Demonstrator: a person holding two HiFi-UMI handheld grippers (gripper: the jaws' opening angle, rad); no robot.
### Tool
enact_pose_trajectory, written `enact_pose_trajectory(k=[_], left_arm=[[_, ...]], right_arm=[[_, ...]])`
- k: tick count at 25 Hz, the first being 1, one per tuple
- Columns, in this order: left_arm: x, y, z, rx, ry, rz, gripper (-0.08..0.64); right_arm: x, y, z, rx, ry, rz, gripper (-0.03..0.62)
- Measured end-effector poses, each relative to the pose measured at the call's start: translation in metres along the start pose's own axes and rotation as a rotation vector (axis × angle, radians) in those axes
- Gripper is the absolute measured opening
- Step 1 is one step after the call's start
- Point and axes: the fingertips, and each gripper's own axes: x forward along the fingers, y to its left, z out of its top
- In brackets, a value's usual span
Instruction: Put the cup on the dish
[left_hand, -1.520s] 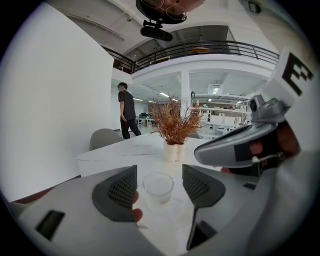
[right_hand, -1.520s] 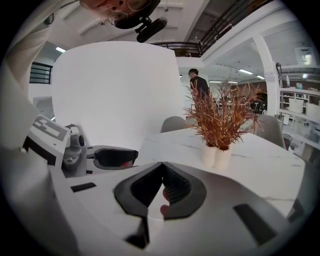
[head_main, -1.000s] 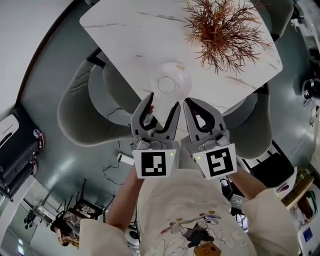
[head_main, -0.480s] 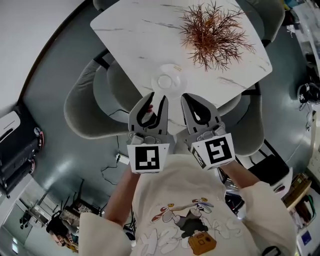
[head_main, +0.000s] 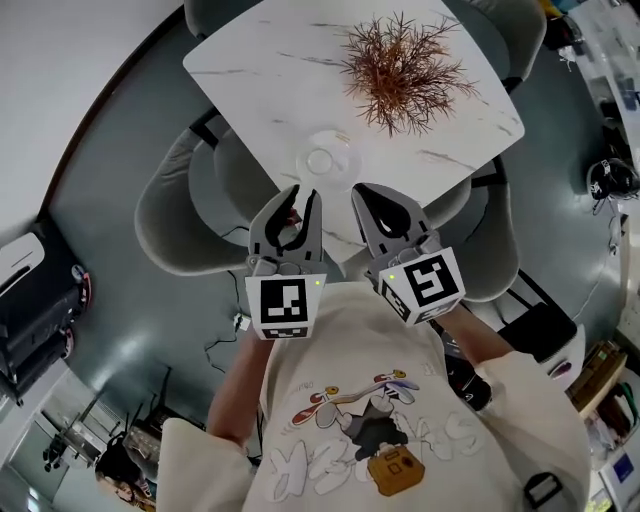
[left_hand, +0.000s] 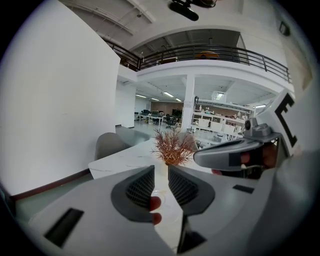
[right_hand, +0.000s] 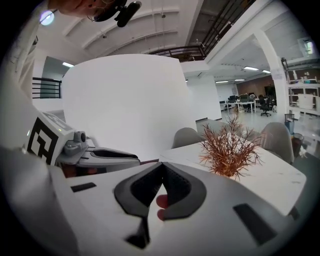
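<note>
While the cup (head_main: 321, 160) sits on the dish (head_main: 345, 149) near the marble table's (head_main: 250, 85) edge, both grippers hang clear of it. Left gripper (left_hand: 160, 168) jaws have just been closing, narrow gap, nothing between. Right gripper (right_hand: 160, 166) is pinched together, empty.

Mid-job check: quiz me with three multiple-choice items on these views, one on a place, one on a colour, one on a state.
1. Where is the cup? A on a chair; B on the dish on the table; C on the floor.
2. What colour is the plant? A green; B white; C reddish-brown.
3. How do the right gripper's jaws stand? A together, empty; B wide apart; C closed on the cup.

Key: 1 B, the head view shows it sitting on the dish; 2 C, its twigs are rust-coloured; 3 A, the right gripper view shows the tips meeting with nothing between them.
</note>
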Motion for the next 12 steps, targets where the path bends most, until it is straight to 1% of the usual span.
enact_pose_trajectory(k=[3, 6, 9, 12], left_arm=[[-0.008, -0.002, 0.006, 0.001, -0.001, 0.01, 0.089], [-0.014, -0.004, 0.014, 0.005, -0.017, 0.001, 0.089], [-0.02, -0.008, 0.019, 0.007, -0.02, -0.013, 0.089], [-0.027, -0.01, 0.023, 0.003, -0.023, -0.022, 0.089]], right_arm=[[-0.003, 0.005, -0.002, 0.027, 0.011, 0.021, 0.005], [-0.003, 0.009, 0.003, 0.034, 0.017, 0.038, 0.005], [-0.003, 0.017, 0.013, 0.025, 0.017, 0.043, 0.005], [-0.01, 0.028, 0.019, 0.049, 0.017, 0.033, 0.005]])
